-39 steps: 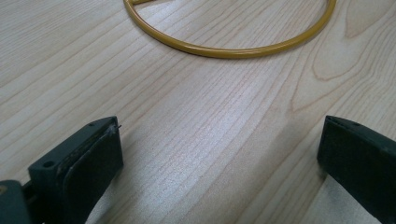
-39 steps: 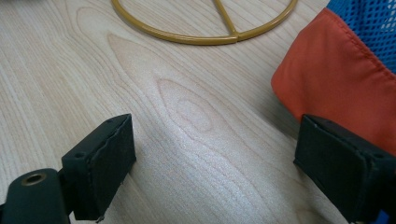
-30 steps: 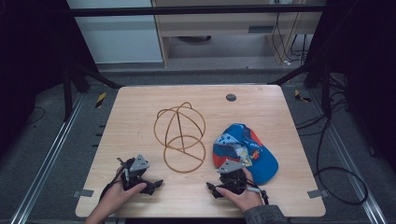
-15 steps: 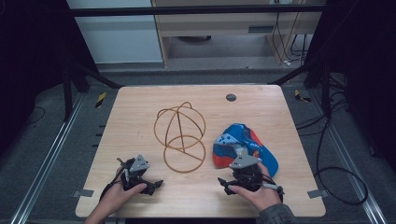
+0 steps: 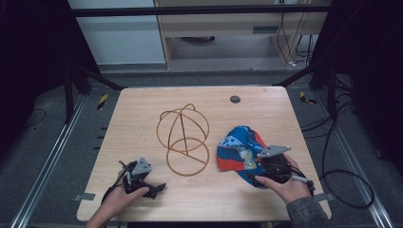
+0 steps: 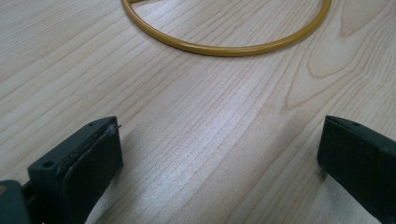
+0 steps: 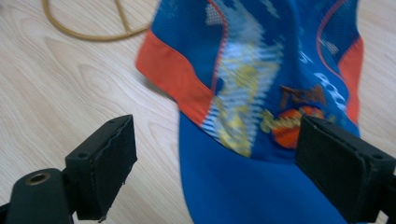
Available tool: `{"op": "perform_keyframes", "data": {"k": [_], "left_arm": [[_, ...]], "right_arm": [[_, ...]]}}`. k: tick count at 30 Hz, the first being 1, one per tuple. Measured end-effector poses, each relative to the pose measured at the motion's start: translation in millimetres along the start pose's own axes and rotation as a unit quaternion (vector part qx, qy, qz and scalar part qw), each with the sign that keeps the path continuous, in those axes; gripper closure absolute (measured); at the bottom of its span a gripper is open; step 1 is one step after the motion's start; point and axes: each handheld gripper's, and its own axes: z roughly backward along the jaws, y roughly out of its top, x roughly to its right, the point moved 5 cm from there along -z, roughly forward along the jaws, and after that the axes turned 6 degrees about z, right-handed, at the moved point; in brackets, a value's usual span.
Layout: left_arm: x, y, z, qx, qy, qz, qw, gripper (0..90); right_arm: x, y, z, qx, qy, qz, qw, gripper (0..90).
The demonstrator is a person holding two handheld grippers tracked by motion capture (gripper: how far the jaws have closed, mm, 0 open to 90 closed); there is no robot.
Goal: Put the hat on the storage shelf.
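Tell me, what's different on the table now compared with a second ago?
The right gripper has slid toward the table's right side and now sits over the brim of the blue cap, jaws open with the brim between them, not yet closed. The cap seems slightly shifted. The left gripper, also open, and the wire stand stayed put.

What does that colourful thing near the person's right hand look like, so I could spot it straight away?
On the pale wooden table, look to the near right part, just right of the yellow wire stand. There lies a cap, right in front of the right gripper, whose fingers stand open. It is the only soft, cloth thing there: bright blue with orange panels and a printed pattern.
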Motion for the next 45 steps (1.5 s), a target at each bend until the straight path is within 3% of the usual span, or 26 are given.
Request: {"op": "perform_keyframes", "data": {"k": [8, 16, 24, 33, 36, 41, 45], "left_arm": [[-0.1, -0.2, 0.3, -0.001, -0.001, -0.002, 1.0, 0.0], [0.0, -0.3, 0.3, -0.001, -0.001, -0.002, 1.0, 0.0], [0.0, -0.3, 0.3, -0.001, -0.001, -0.002, 1.0, 0.0], [0.1, -0.3, 0.3, -0.001, -0.001, -0.002, 1.0, 0.0], [0.1, -0.3, 0.3, -0.001, -0.001, -0.002, 1.0, 0.0], [0.1, -0.3, 0.3, -0.001, 0.0, -0.002, 1.0, 0.0], [0.1, -0.3, 0.3, -0.001, 0.0, -0.002, 1.0, 0.0]], "right_arm": [[21.5, 1.2, 5.0, -0.024, 0.01, -0.016, 0.9995, 12.3], [43.5, 13.3, 4.3, -0.039, 0.012, -0.025, 0.9988, 23.2], [46.5, 32.3, -7.2, -0.038, 0.032, -0.033, 0.9982, 32.9], [47.7, 36.5, -29.1, -0.069, 0.03, -0.043, 0.9963, 39.4], [47.2, 34.1, -34.4, -0.077, 0.034, -0.048, 0.9953, 46.9], [43.9, 33.5, -37.5, -0.084, 0.049, -0.039, 0.9945, 70.7], [43.0, 34.1, -37.4, -0.079, 0.059, -0.033, 0.9945, 83.3]]}}
